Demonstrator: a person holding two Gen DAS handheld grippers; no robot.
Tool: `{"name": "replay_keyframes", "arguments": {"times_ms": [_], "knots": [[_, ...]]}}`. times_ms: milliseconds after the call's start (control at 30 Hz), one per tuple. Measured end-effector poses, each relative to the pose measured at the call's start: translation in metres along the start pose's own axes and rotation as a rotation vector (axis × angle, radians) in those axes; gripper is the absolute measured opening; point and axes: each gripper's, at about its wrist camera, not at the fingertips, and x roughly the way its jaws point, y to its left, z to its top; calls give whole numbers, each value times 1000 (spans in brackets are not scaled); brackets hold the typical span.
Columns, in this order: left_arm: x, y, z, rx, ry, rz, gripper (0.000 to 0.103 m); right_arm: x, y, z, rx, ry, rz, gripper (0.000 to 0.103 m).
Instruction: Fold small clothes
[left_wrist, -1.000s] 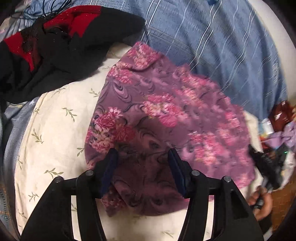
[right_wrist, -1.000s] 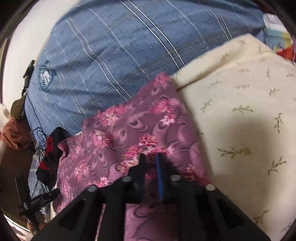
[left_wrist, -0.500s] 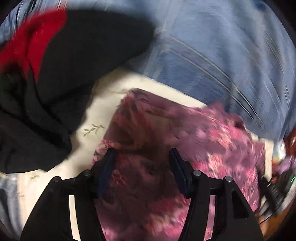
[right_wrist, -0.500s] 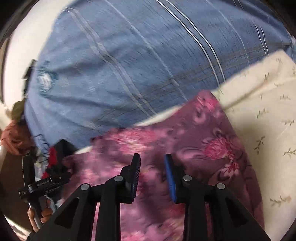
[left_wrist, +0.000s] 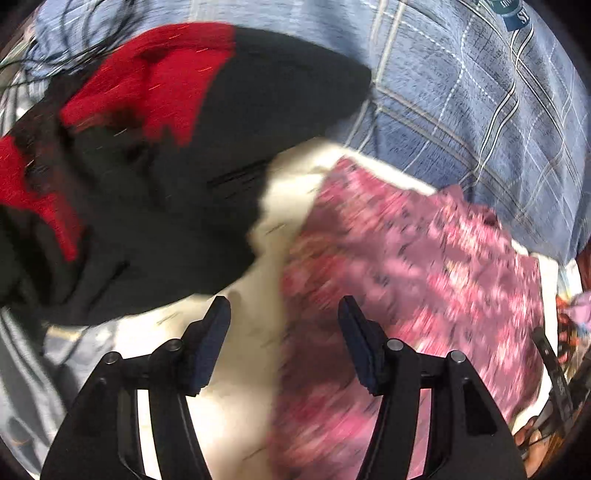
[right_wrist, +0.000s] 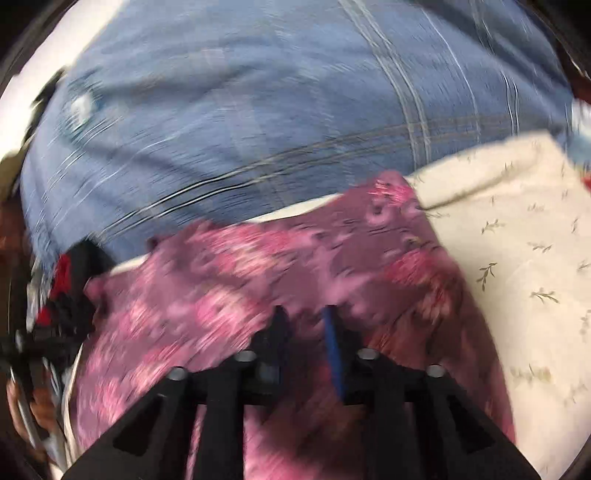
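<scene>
A purple floral cloth (left_wrist: 424, 277) lies spread on a cream leaf-print pillow (left_wrist: 251, 369). My left gripper (left_wrist: 284, 325) hangs open over the cloth's left edge, with pillow and cloth edge showing between its fingers and nothing gripped. A black and red garment (left_wrist: 166, 166) lies just beyond it to the left. In the right wrist view my right gripper (right_wrist: 304, 325) hovers over the same purple cloth (right_wrist: 258, 266). Its jaws are opening, and cloth shows in the narrow gap without being pinched. Both views are blurred by motion.
A blue plaid sheet (right_wrist: 258, 110) fills the far side behind the pillow (right_wrist: 517, 258). The black and red garment (right_wrist: 70, 273) shows at the left of the right wrist view. A hand (left_wrist: 524, 435) holds the other gripper at the lower right, beside colourful clutter.
The right gripper let go of the purple cloth and its jaws parted. The left gripper slid left off the cloth's middle to its edge, closer to the black and red garment.
</scene>
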Motion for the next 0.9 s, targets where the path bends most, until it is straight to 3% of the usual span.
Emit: {"name": "replay_keyframes", "arguments": {"times_ms": [133, 300, 433, 500, 533, 667, 767, 900], "knots": [[-2, 21, -22, -12, 100, -82, 60, -22, 66, -44, -152, 27, 93, 46], [-9, 33, -42, -9, 148, -177, 63, -26, 169, -111, -490, 103, 156, 55], [-10, 34, -52, 10, 226, -267, 66, -28, 237, -155, -769, 71, 128, 69], [-17, 33, -58, 18, 224, -282, 66, -25, 257, -165, -856, 38, 76, 70], [-21, 37, -62, 2, 226, -323, 66, -21, 262, -165, -875, 35, 57, 70], [-31, 50, -90, -96, 226, -510, 74, -11, 245, -149, -824, 70, 3, 69], [-29, 42, -117, -98, 224, -558, 75, -19, 201, -136, -700, 94, -12, 69], [-40, 51, -130, -129, 154, -571, 76, -47, 116, -118, -445, 96, -25, 69]]}}
